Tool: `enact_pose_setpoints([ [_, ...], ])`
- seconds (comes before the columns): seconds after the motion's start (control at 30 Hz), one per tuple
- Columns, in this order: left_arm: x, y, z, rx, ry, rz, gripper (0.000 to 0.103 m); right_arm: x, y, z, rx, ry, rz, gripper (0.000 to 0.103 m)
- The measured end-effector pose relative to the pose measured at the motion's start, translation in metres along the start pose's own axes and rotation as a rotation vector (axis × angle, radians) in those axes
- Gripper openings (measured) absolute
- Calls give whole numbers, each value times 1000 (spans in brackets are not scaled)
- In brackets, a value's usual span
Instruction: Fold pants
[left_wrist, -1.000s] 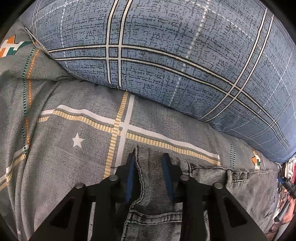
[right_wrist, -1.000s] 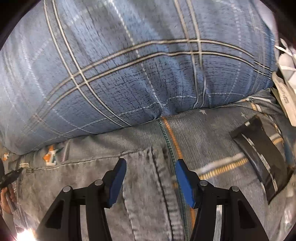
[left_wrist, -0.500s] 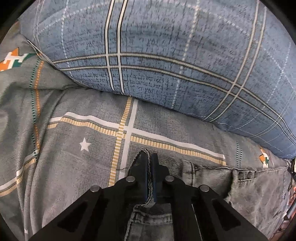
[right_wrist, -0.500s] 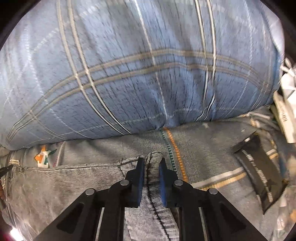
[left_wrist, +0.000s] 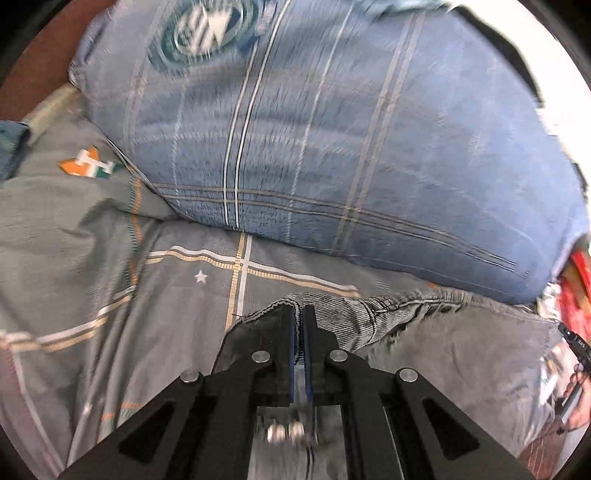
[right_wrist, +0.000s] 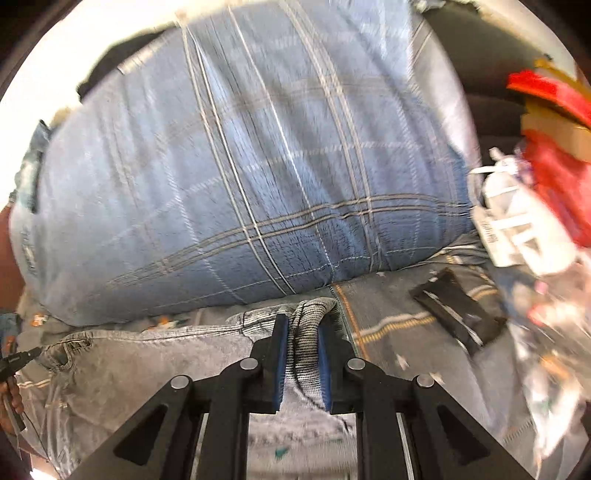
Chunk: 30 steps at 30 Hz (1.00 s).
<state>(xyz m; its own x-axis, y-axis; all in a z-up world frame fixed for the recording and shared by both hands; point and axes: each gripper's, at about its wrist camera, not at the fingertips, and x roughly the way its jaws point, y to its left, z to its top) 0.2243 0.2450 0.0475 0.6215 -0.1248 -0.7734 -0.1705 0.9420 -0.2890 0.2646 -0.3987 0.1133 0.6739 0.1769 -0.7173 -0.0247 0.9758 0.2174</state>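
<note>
Now my left gripper (left_wrist: 298, 314) is clamped on one waistband corner of the grey pants (left_wrist: 454, 354), my right gripper (right_wrist: 300, 325) pinching the other, pants on the bedsheet (left_wrist: 92, 258) below the blue pillow (left_wrist: 332, 147).

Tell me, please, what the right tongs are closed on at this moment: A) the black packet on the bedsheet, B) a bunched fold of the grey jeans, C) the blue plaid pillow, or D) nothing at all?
B: in the right wrist view the right tongs pinch a bunched fold of the grey jeans between their blue pads.
</note>
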Motion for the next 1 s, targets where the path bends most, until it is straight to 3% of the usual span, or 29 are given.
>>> enact_pose_setpoints([
  [0.13,-66,10,-41,33,-63,-55,4,-73,-10,-44,9,-84,27,8],
  [0.23,-105,21,-89,60,-72,-86,4,-105,-20,-89,26,-79,36,8],
  [0.33,-113,31,-140,88,-3,-110,4,-124,-30,-150,45,-34,36,8],
  [0.4,-105,36,-176,133,84,-125,5,-117,-32,-182,51,59,43,8],
  [0.47,-93,40,-198,164,136,-84,5,-98,-31,-201,37,134,45,8],
  [0.6,-70,52,-203,121,172,-38,5,-58,-42,-185,238,156,194,13],
  [0.7,-70,57,-186,53,146,-56,5,-26,-38,-158,209,153,122,13],
  [0.83,-74,61,-174,36,124,-54,5,17,-40,-130,191,205,37,13],
  [1.0,-69,67,-170,13,134,-46,5,42,-38,-127,205,254,48,13],
])
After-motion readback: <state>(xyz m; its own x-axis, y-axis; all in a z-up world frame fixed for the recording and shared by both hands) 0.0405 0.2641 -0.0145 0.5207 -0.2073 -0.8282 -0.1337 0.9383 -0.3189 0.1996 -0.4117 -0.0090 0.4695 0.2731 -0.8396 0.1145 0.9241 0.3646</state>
